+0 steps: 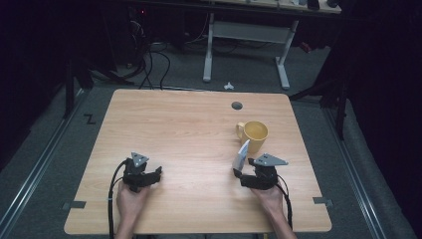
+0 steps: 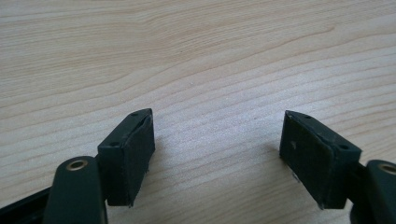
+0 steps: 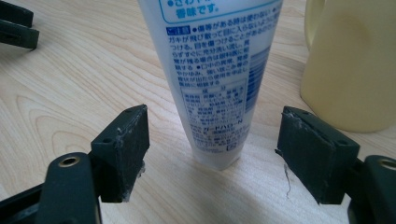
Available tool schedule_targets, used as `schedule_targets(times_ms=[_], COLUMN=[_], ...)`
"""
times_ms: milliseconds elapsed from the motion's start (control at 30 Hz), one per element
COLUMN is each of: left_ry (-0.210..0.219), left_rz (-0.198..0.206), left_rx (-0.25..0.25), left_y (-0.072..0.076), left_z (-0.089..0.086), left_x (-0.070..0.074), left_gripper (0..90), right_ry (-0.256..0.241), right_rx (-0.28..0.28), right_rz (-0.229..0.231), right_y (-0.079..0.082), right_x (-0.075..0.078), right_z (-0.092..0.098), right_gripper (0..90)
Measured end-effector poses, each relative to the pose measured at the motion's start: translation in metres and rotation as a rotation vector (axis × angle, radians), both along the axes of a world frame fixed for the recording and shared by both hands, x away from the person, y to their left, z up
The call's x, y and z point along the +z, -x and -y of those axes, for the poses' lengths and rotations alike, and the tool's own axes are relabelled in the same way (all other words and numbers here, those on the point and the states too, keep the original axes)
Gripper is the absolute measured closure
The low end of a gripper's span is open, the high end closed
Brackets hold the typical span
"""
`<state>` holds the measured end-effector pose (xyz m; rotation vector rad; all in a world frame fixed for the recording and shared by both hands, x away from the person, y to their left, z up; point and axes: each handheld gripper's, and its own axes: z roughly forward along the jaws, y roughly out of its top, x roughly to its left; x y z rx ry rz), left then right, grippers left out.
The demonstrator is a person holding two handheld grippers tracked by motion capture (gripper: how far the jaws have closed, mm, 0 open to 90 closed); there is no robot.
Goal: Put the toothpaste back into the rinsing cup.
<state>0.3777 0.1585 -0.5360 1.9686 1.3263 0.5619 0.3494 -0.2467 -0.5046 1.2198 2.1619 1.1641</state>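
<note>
A white tube [image 1: 241, 155] with blue print stands upright on the wooden table [image 1: 189, 129], just in front of a yellow mug [image 1: 255, 135]. My right gripper [image 1: 242, 175] is open around the tube's lower end. In the right gripper view the tube [image 3: 215, 79] rises between the two jaws with a gap on each side, and the mug [image 3: 348, 65] stands behind it to the right. My left gripper [image 1: 154, 175] rests at the front left of the table, open. Its jaws [image 2: 217, 149] have bare wood between them.
A round cable hole [image 1: 237, 105] lies in the table top behind the mug. Beyond the table stand a white-legged desk [image 1: 244, 35] and loose cables [image 1: 149, 59] on the grey floor. The left gripper's jaws [image 3: 14, 28] show far off in the right gripper view.
</note>
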Motion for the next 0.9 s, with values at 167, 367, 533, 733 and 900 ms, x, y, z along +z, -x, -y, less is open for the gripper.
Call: schedule_targets(times_ms=[167, 367, 533, 733, 900], left_ry=[-0.004, -0.004, -0.006, -0.009, -0.009], left_rz=[0.001, 0.001, 0.000, 0.001, 0.001], left_rx=[0.001, 0.001, 0.000, 0.000, 0.000], left_y=[0.000, 0.000, 0.000, 0.000, 0.000], left_z=[0.000, 0.000, 0.001, 0.001, 0.001], left_x=[0.000, 0.000, 0.000, 0.000, 0.000], left_gripper=[26.7, 26.7, 26.8, 26.7, 26.7], right_ry=[0.009, 0.014, 0.013, 0.004, 0.013], right_rx=[-0.008, 0.004, 0.016, 0.011, 0.004], right_rz=[0.015, 0.009, 0.008, 0.022, 0.037], right_y=[-0.005, -0.012, -0.016, -0.018, -0.018], right_x=[0.003, 0.005, 0.006, 0.005, 0.006], right_z=[-0.005, -0.010, -0.014, -0.014, -0.014], right_gripper=[22.5, 23.4, 26.1, 34.9, 42.1])
